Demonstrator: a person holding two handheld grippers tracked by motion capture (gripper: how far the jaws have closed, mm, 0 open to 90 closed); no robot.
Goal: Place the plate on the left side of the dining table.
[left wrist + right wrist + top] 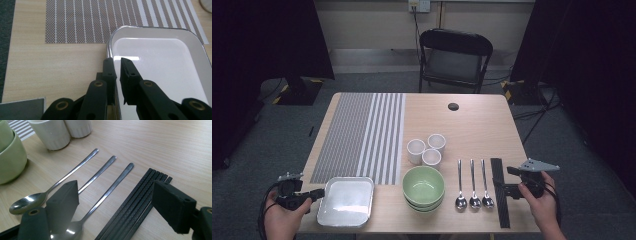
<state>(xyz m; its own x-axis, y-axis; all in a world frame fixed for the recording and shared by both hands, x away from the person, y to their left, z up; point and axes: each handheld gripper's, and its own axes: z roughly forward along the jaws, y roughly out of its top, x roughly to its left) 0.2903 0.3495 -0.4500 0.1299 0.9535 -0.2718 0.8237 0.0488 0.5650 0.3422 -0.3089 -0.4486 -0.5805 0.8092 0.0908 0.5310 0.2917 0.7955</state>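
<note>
At the desk's near-left corner, about seven o'clock, lies a white tray, its long axis running from near edge to far. The left tongs pinch its left rim, nearly closed. The right tongs gape wide, empty, above spoons and chopsticks at five o'clock.

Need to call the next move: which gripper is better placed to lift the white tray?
Left. The left gripper already straddles the tray rim; the right gripper is open over the spoons.
</note>
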